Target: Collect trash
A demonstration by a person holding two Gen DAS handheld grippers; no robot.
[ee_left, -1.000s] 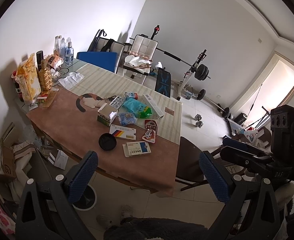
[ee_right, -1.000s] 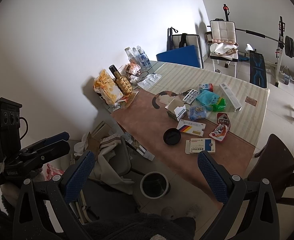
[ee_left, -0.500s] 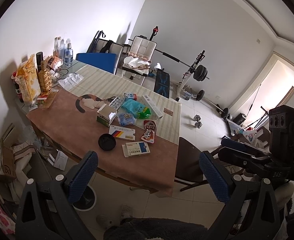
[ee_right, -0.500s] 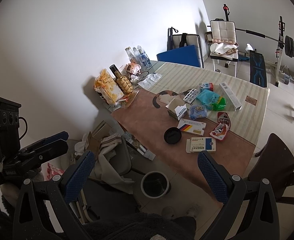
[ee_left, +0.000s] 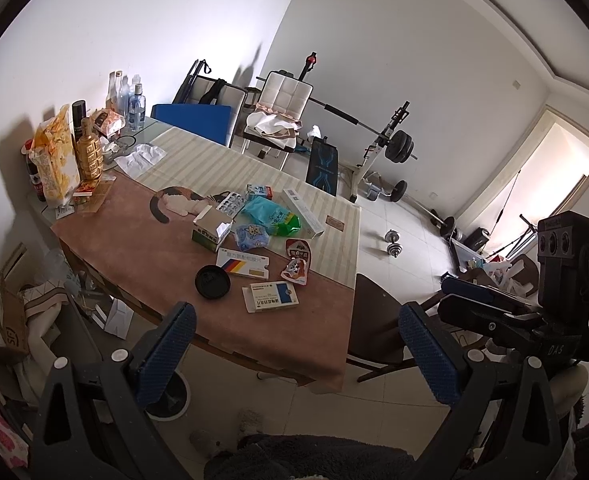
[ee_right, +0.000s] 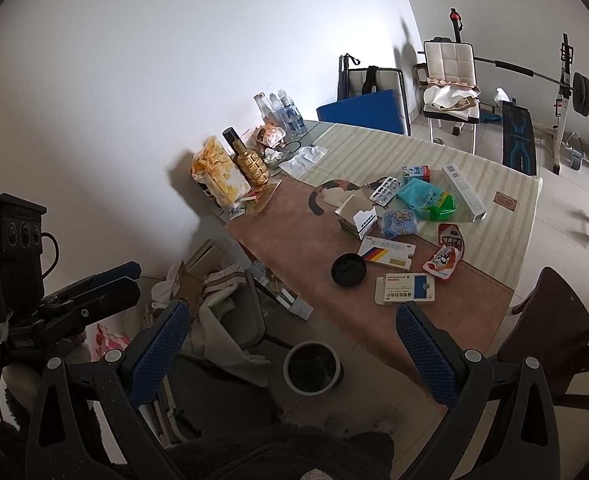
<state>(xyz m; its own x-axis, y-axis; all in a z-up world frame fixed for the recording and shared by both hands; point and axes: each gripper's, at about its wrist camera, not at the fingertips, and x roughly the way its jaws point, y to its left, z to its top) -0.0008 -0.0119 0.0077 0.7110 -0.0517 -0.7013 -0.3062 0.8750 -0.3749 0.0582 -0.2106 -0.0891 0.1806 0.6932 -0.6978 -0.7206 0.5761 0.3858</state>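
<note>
Trash lies on the table [ee_left: 106,236]: a blue and white medicine box [ee_left: 271,297], a box with a colour stripe [ee_left: 241,263], an open green box [ee_left: 210,230], a red snack pouch [ee_left: 297,266], a teal bag [ee_left: 271,218], a long white box [ee_left: 302,213] and a black round lid [ee_left: 212,281]. The same pile shows in the right wrist view, with the blue and white box [ee_right: 405,289] nearest. A round bin [ee_right: 313,367] stands on the floor below the table's near edge. My left gripper [ee_left: 296,350] and my right gripper [ee_right: 292,350] are open, empty and held back from the table.
Bottles [ee_left: 128,100], a gold bottle [ee_left: 89,154] and a snack bag [ee_left: 56,160] stand at the table's far left. A dark chair [ee_left: 376,332] stands at the right edge. Cardboard and cloth [ee_right: 210,284] lie on the floor at left. Gym equipment [ee_left: 390,148] stands behind.
Both views have shifted slightly, and the table sits a little farther off. Both grippers stay open and empty.
</note>
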